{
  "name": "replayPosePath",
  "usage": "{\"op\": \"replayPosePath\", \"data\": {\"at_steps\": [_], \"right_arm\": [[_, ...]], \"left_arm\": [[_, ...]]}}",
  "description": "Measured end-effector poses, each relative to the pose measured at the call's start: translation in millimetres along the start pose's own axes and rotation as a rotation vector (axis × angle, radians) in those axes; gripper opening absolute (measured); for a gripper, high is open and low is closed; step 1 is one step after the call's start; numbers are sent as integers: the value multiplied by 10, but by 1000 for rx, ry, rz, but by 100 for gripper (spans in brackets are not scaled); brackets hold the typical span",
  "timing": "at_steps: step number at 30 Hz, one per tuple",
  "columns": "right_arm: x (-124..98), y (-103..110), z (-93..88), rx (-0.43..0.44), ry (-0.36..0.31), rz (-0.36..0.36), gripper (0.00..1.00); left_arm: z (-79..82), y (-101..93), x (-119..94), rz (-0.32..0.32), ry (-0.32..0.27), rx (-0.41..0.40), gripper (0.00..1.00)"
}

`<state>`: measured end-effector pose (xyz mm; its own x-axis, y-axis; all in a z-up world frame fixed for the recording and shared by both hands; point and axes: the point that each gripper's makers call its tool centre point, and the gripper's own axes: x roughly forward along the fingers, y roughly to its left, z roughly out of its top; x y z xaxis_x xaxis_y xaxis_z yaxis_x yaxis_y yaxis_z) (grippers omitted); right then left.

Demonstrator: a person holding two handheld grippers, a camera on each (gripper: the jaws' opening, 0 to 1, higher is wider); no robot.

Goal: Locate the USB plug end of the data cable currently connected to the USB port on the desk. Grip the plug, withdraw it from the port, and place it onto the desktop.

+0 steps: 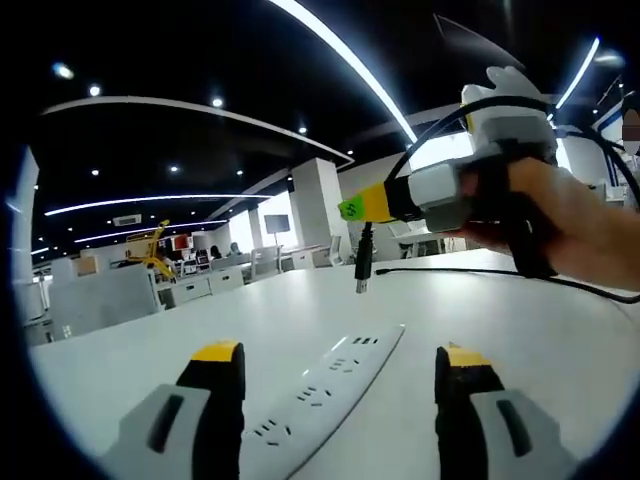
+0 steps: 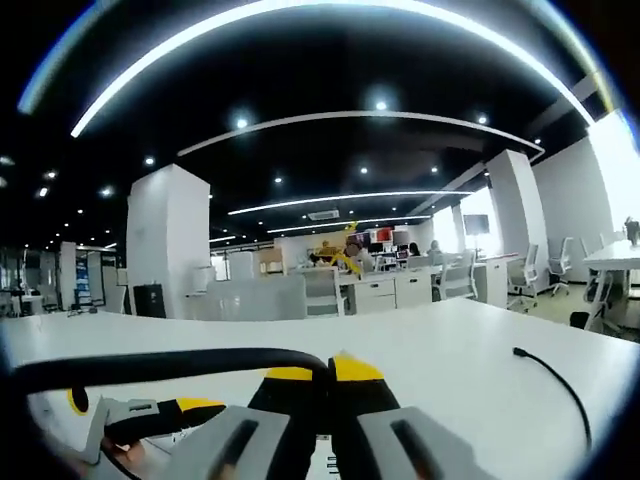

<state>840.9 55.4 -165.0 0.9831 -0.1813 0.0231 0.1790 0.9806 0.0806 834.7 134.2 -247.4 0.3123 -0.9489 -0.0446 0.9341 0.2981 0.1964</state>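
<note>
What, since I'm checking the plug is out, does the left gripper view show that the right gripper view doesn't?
Left gripper view: power strip between open left tongs, USB plug hanging in the air from the right tongs, a hand. Right gripper view: a loose cable end lying on the white desk. Both: black cable, that desk.

The right gripper (image 2: 322, 375) clamps its yellow-tipped jaws on the black data cable (image 2: 170, 365), which arcs leftward (another black cable end (image 2: 550, 385) lies on the white desk (image 2: 440, 350)).
</note>
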Motion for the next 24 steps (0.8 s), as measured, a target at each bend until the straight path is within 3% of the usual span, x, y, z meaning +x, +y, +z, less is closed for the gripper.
{"op": "replayPosePath", "data": {"at_steps": [15,24], "right_arm": [[-191,12,104,-36,18,4,5],[-382,-46,136,-28,28,0,5]], "left_arm": [[8,-37,-14,-6,4,6,77],[93,-114,-110,-13,-24,-7,77]]}}
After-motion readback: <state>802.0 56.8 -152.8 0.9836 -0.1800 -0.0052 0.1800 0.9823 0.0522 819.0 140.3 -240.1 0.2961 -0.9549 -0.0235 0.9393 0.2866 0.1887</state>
